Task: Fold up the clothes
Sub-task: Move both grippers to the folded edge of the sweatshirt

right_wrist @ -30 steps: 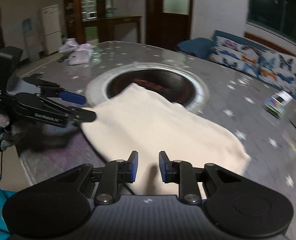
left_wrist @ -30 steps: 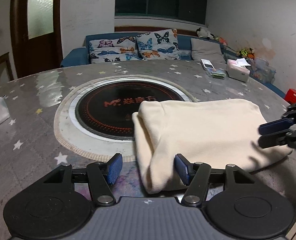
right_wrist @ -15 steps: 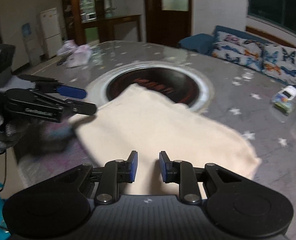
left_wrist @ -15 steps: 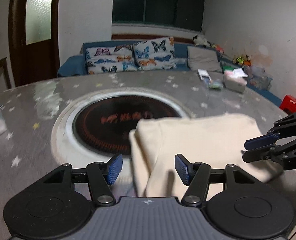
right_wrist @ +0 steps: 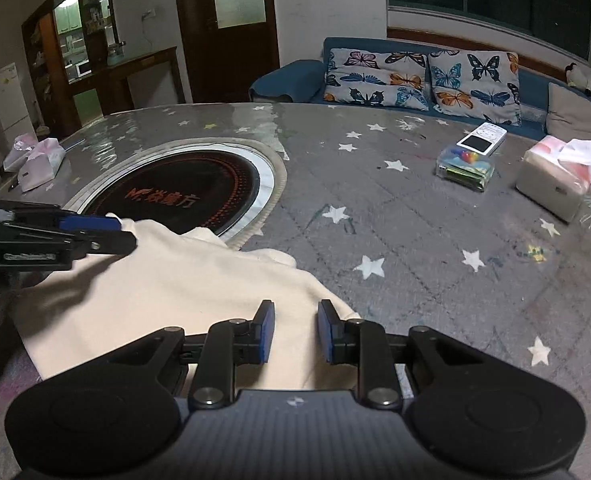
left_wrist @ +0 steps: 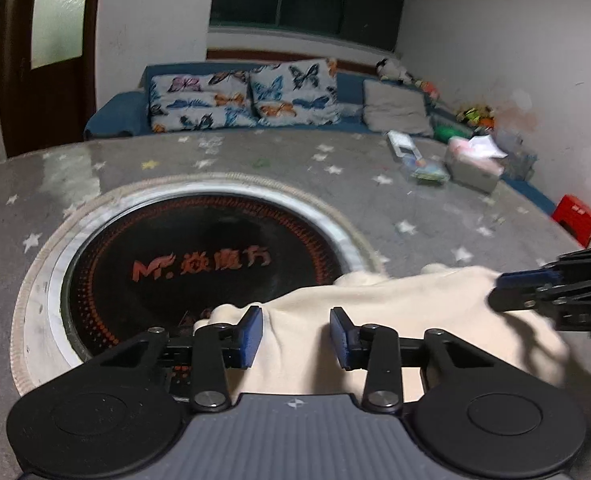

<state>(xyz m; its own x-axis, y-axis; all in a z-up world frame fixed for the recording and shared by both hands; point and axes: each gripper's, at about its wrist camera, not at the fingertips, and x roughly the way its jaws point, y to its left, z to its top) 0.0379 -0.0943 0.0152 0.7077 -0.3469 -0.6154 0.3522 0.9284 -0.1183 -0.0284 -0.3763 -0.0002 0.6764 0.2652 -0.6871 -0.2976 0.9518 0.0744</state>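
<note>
Your left gripper (left_wrist: 296,336) and right gripper (right_wrist: 294,330) hang over the folded cream garment (right_wrist: 167,284), fingers parted, cloth showing between the blue pads (left_wrist: 251,334); whether they touch it cannot be told. The garment lies on the star-patterned table (right_wrist: 415,240), one edge overlapping the round black cooktop (left_wrist: 199,264). A tissue box (right_wrist: 555,184) and a clear box (right_wrist: 465,168) stand well apart.

Cream garment (right_wrist: 167,292); grey star-patterned table (right_wrist: 415,216); butterfly-print cushions (right_wrist: 423,76); perhaps pink tissue box (right_wrist: 555,184).
</note>
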